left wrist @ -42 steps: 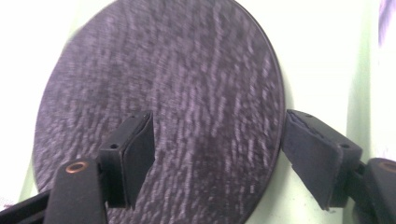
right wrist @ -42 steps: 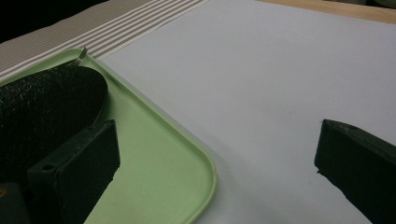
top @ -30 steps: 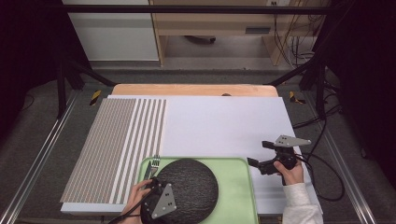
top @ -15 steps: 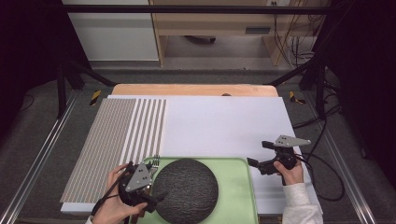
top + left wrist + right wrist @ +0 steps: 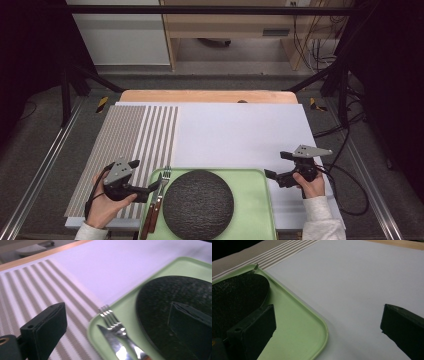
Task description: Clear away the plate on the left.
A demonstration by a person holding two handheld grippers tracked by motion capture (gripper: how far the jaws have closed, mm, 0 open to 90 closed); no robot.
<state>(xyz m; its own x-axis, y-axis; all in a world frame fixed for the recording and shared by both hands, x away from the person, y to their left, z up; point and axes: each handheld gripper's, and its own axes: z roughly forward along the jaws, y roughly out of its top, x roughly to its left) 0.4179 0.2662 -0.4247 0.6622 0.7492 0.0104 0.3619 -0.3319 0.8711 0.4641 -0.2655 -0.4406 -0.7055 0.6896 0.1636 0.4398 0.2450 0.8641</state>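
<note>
At the lower left of the high view, the left gripper (image 5: 154,188) hangs with jaws spread, empty, its tips just beside the fork (image 5: 162,183) and knife (image 5: 151,216) lying along the green tray's (image 5: 255,200) left edge. The fork (image 5: 111,321) sits between the jaws, just ahead of them, in the left gripper view. At the lower right, the right gripper (image 5: 269,174) is spread too, empty.

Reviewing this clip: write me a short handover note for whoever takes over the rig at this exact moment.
Left gripper: open, empty, jaws pointing at the fork and knife.
Right gripper: open, empty, over the white mat beside the tray's right edge.
Things: green tray at the near table edge; black round placemat lies in it, fork and knife at its left, inside the tray.
Done: nothing lifted out yet.
Left: probably grasp the cutlery first, then the placemat.
</note>
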